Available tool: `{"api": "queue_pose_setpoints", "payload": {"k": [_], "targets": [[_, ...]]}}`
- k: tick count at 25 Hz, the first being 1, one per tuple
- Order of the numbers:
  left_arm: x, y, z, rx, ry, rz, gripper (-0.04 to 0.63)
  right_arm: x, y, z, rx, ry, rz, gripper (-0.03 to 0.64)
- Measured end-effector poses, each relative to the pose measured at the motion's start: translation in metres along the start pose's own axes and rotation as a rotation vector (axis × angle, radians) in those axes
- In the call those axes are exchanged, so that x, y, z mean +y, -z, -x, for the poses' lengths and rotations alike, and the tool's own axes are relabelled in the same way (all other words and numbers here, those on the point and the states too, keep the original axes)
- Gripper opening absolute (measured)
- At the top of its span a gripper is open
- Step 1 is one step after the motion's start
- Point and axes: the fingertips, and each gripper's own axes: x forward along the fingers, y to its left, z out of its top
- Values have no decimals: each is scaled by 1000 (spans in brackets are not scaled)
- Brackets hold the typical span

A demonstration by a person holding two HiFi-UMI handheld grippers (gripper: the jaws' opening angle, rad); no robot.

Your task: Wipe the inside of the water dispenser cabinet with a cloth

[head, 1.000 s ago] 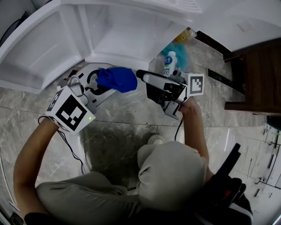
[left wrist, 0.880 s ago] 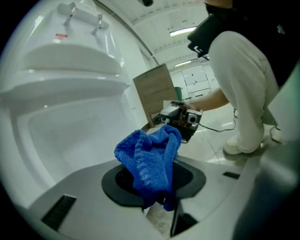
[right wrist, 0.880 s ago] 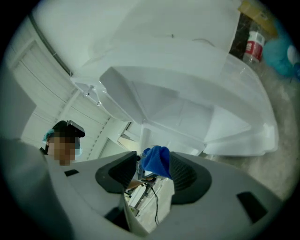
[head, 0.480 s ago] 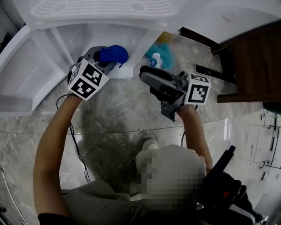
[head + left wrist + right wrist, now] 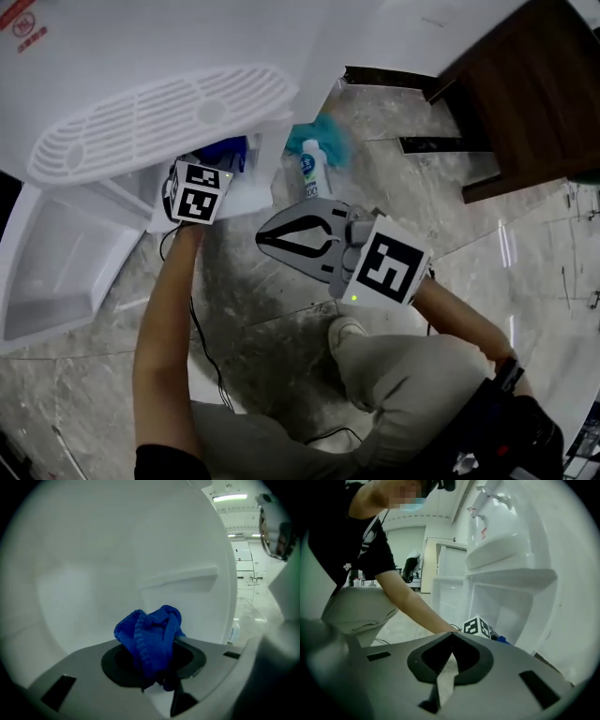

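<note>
The white water dispenser (image 5: 112,66) stands over me, its lower cabinet door (image 5: 56,272) swung open to the left. My left gripper (image 5: 223,157) reaches into the cabinet under the drip grille (image 5: 159,117), shut on a bunched blue cloth (image 5: 228,148). In the left gripper view the cloth (image 5: 150,637) sticks up from the gripper (image 5: 154,670) before the bare white cabinet wall (image 5: 93,569). My right gripper (image 5: 263,238) hovers outside over the floor, shut with nothing in it. Its closed tips (image 5: 452,635) point toward the cabinet opening (image 5: 504,613).
A white bottle with a blue label (image 5: 311,174) and a teal fluffy cloth (image 5: 322,136) lie on the marble floor beside the dispenser. Dark wooden furniture (image 5: 525,84) stands at the right. A black cable (image 5: 202,347) trails on the floor by the person's knee (image 5: 394,366).
The left gripper has carried the blue cloth forward and down into the cabinet. The right gripper's jaws have closed from wide open and the gripper has rolled over.
</note>
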Motion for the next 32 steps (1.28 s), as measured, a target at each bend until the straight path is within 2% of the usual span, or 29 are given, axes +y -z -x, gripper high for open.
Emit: {"api": "queue_pose_setpoints", "payload": {"k": [3,6,9,11,13,16,20,23,25,27,29,32], "targets": [[-2,7,-16,30,-9,-7,143,18,-7,-6,13,-55,6,-2],[6,-4,-30,66,-44,-85,143,35,-14,-4,-1,-101,-40,-2],[17,-12,-44,107,-107,-197,143,41,-16,3,-21,-94,-116,-2],[22,-8,-51,127,-120,-220,138,41,-18,9,-37,-66,-171,-2],[22,-3,-53,131,-115,-212,133,43,-18,17,-12,-38,-160,-2],[13,-1,-41,93,-77,-204,133,62,-22,30,16,-13,-92,-2],[-5,4,-31,72,-38,-279,135,80,-20,37,24,-29,-127,-2],[5,2,-47,142,-46,-317,135,79,-19,39,15,-22,-168,-2],[14,1,-57,201,-38,-383,135,78,-17,46,9,-8,-187,-2],[18,-1,-60,219,-21,-433,126,78,-12,56,14,17,-198,-2],[15,0,-60,195,-18,-395,123,78,-8,65,17,57,-222,-2],[14,-3,-48,118,-21,-258,124,80,-13,62,-4,103,-247,-2]]}}
